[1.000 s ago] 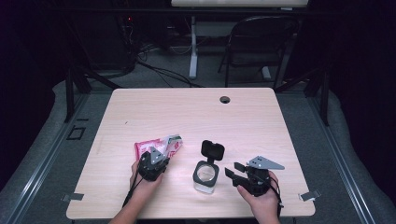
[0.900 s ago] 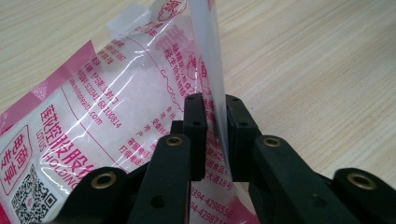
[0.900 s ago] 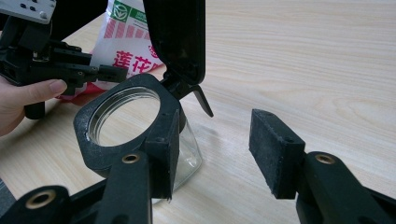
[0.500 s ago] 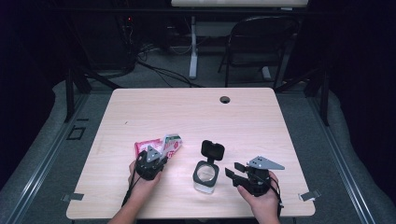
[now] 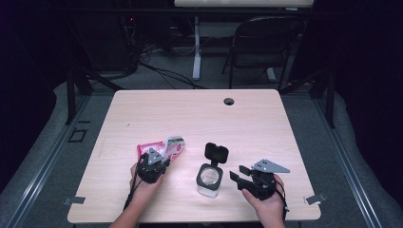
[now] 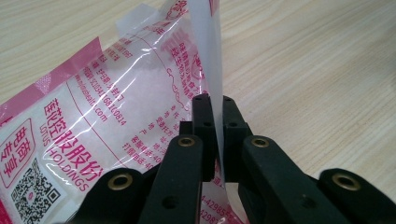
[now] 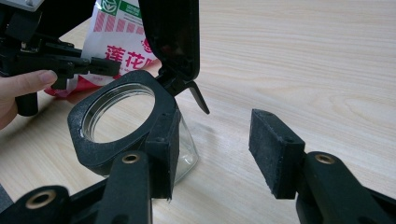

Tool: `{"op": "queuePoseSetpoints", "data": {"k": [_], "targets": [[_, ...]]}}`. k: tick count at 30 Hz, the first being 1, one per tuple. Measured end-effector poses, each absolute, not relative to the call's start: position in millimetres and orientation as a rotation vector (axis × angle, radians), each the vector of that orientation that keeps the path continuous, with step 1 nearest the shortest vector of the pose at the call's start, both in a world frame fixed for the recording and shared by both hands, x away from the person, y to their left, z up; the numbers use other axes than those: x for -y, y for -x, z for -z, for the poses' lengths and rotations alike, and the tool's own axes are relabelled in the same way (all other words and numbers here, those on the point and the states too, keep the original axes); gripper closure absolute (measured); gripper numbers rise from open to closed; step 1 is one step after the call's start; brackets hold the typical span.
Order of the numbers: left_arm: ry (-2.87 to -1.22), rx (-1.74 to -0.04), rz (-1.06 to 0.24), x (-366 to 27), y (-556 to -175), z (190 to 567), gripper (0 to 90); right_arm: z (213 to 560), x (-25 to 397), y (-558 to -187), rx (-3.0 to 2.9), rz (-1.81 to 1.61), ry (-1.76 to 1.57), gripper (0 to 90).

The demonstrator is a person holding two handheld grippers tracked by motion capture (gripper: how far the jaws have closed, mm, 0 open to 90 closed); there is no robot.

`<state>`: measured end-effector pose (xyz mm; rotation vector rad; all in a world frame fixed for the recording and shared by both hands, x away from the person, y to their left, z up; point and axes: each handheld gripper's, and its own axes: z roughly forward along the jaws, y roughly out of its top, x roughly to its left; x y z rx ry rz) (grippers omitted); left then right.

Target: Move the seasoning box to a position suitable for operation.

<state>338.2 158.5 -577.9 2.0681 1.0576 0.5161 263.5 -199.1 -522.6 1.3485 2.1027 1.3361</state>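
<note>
The pink-and-clear packet [image 5: 161, 148] lies near the front-left of the table [image 5: 190, 114], w/ one edge pulled up off the wood. Left gripper [image 6: 214, 109] has that edge: in the left gripper view the jaws are pressed together on a thin upright fold of film, packet body [image 6: 93, 121] sagging away to the left of them. So it's clamped at the rim, not around the bulk. Contents look like a fine white powder or grain, can't tell which.

Just right of the packet, apart from it, stands the glass jar [image 5: 209, 178], upright, black square collar, hinged lid [image 5: 216, 153] flipped up and back on the far side. Mouth faces straight up, looks empty.

The relation that matters, I'd say: jar sits to the right of the packet and between the two hands, roughly level w/ them in depth. Packet's long axis runs left-to-right, its lifted end toward the jar. Left hand [image 5: 145, 183] is the one carrying it, so the packet has to travel right and tip over the mouth. The lid stands at the far rim, so approach from the near-left side looks free.

Right gripper [image 7: 212, 154] is wide open, holding nothing. In the right gripper view one pad sits at the jar's collar [image 7: 119, 126], touching or just beside, can't tell; the other pad [image 7: 273, 151] is well off to the side over bare wood. Seems ready to steady the jar, not yet gripping. Right hand [image 5: 263, 202] is at the front edge, just right of the jar.
</note>
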Motion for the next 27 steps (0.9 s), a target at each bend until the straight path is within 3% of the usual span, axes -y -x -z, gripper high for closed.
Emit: {"op": "queuePoseSetpoints", "data": {"k": [27], "targets": [[-1.989,-1.065,-0.574,-185.4,-319.8,541.3,90.0,520.1,195.9,-272.2,-2.113,-1.356,-1.324,53.0]]}}
